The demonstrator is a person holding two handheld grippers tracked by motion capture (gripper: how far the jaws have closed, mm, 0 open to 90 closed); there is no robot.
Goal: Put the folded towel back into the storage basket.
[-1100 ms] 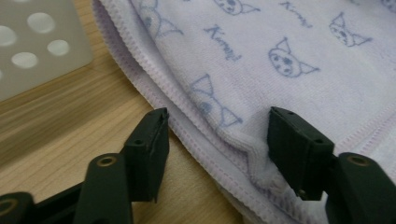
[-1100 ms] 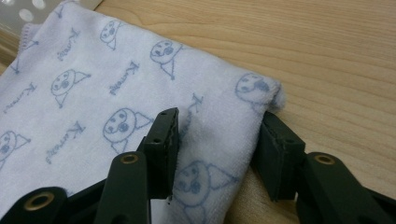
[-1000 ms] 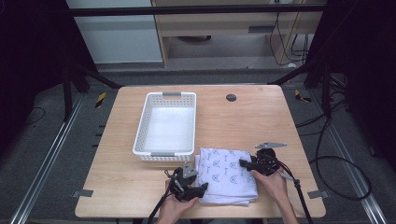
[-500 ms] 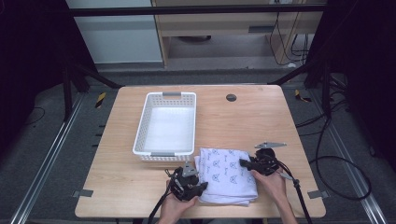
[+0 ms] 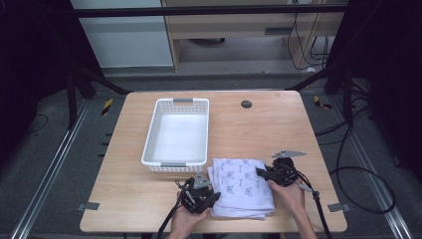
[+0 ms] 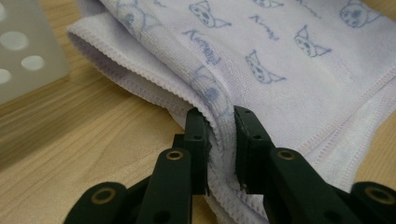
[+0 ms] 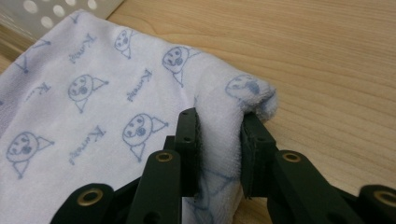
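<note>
Folded towel (image 5: 242,186) lying flat on the wooden table (image 5: 278,129), near its front edge, just in front of the white basket (image 5: 177,134) and a little to the right of it; pale lilac cloth printed with small blue cat faces and script. Left gripper (image 5: 213,195) at the towel's front left corner, jaws pinched on a raised fold of the hemmed edge, seen close in the left gripper view (image 6: 219,133) with cloth bunched between the two black pads. Right gripper (image 5: 260,172) at the towel's right edge, toward the back, jaws likewise clamped on a thick rolled fold, seen in the right gripper view (image 7: 219,135); rest of the towel (image 7: 93,107) spread smooth on the wood beyond. Basket standing upright, nothing visible inside; perforated wall (image 6: 23,56) blurred at the upper left of the left gripper view. Small dark round disc (image 5: 246,104) on the table far back, well apart from the towel.
</note>
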